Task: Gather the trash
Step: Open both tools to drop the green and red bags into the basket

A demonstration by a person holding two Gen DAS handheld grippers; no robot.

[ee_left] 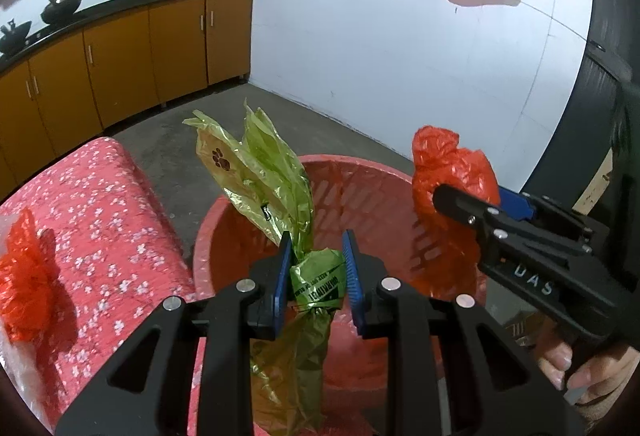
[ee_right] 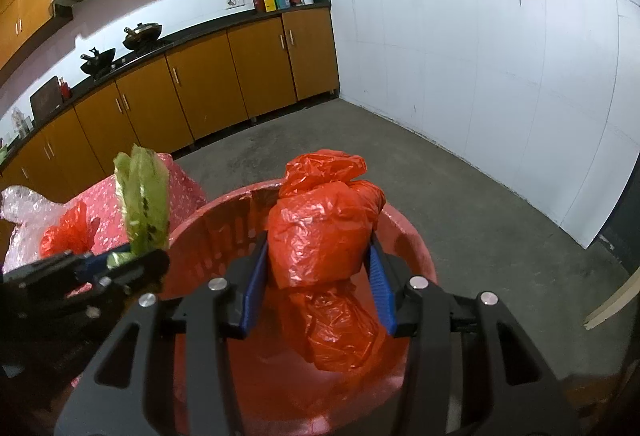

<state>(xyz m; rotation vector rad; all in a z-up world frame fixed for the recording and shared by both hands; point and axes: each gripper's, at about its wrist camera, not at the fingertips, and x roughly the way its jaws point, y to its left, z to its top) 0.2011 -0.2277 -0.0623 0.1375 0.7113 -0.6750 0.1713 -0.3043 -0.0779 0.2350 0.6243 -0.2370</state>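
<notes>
My left gripper [ee_left: 316, 268] is shut on a crumpled green plastic bag [ee_left: 260, 172] with a paw print, held over the red plastic basket [ee_left: 360, 172]. My right gripper [ee_right: 318, 268] is shut on a crumpled red plastic bag [ee_right: 320, 232], also over the basket [ee_right: 412, 240]. In the left wrist view the right gripper [ee_left: 448, 204] and its red bag [ee_left: 452, 172] are at the basket's right rim. In the right wrist view the left gripper [ee_right: 132, 260] with the green bag [ee_right: 144, 204] is at the basket's left rim.
A table with a pink floral cloth [ee_left: 100, 204] stands left of the basket, with another red bag [ee_left: 24, 288] and bubble wrap [ee_right: 24, 208] on it. Orange kitchen cabinets [ee_left: 120, 76] line the back. Grey concrete floor [ee_right: 400, 148] lies beyond the basket.
</notes>
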